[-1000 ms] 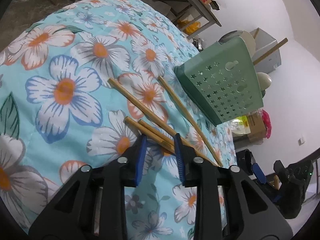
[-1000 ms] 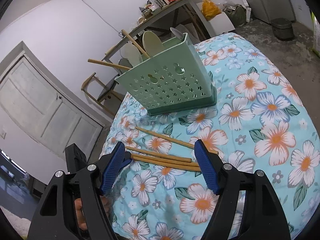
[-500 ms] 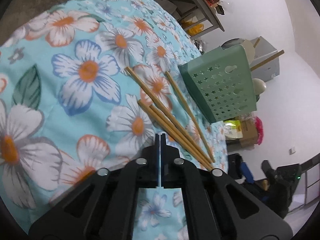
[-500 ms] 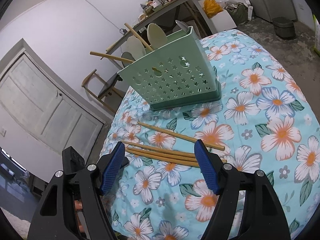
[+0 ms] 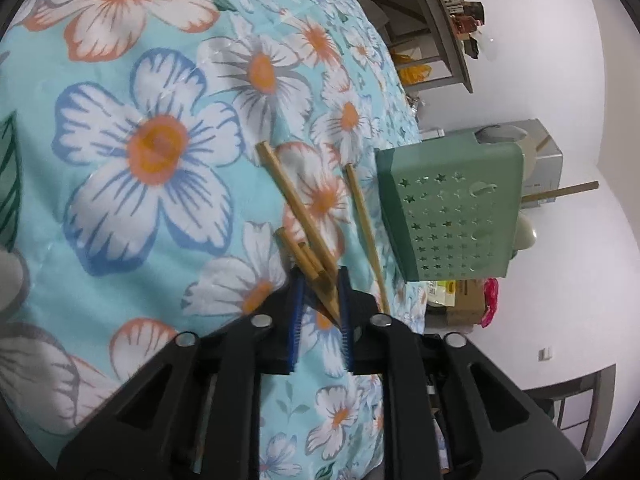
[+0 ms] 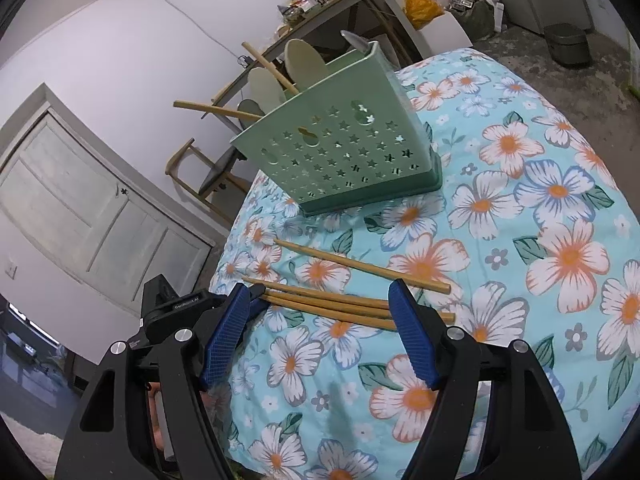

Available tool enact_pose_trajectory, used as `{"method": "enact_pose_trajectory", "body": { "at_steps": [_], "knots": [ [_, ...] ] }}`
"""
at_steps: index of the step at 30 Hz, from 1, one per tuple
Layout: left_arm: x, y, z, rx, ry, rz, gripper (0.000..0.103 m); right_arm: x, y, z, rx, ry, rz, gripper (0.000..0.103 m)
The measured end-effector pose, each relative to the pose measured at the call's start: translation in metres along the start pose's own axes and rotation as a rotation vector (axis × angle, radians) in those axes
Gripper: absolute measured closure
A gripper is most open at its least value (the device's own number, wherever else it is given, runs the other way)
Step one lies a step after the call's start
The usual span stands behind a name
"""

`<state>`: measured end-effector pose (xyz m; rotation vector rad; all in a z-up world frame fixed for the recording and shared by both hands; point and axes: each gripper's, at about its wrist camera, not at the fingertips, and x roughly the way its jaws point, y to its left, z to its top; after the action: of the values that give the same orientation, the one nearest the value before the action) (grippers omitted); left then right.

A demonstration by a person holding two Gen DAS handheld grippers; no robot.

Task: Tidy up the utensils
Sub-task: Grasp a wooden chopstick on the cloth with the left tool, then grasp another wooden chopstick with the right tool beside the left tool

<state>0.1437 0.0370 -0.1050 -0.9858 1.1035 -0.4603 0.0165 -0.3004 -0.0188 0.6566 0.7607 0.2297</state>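
- Floral cloth (image 6: 560, 200) covers the bench; a green holder (image 6: 340, 152) stands on it, holding pale spoons (image 6: 304, 64) and two wooden sticks.
- Four chopsticks (image 6: 340, 304) lie loose on the cloth near the holder.
- Left gripper (image 5: 320, 304): jaws slightly apart, straddling three chopsticks' ends.
- Right gripper (image 6: 316, 332): jaws wide open, above those chopsticks.

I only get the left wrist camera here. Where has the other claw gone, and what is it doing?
Observer: The right gripper is wide open, with its jaws either side of the three bunched chopsticks.
Visitor: What's inside that green box?
Observer: The green holder has pale spatulas standing in it, and a grey spoon tip at one corner.
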Motion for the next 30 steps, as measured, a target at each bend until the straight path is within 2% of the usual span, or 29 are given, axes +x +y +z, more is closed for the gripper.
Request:
{"method": "enact_pose_trajectory", "body": {
  "at_steps": [16, 23, 30],
  "knots": [
    [-0.031, 0.012, -0.016, 0.004, 0.006, -0.032, 0.092, -0.005, -0.004, -0.001, 0.006, -0.007, 0.005, 0.033],
    [-0.027, 0.027, -0.013, -0.125, 0.029, -0.062, 0.088, -0.001, 0.001, -0.002, -0.008, 0.004, 0.019, 0.033],
    [-0.022, 0.022, -0.014, -0.166, -0.002, -0.010, 0.088, 0.000, -0.002, -0.004, -0.002, 0.016, 0.015, 0.033]
  ]
}}
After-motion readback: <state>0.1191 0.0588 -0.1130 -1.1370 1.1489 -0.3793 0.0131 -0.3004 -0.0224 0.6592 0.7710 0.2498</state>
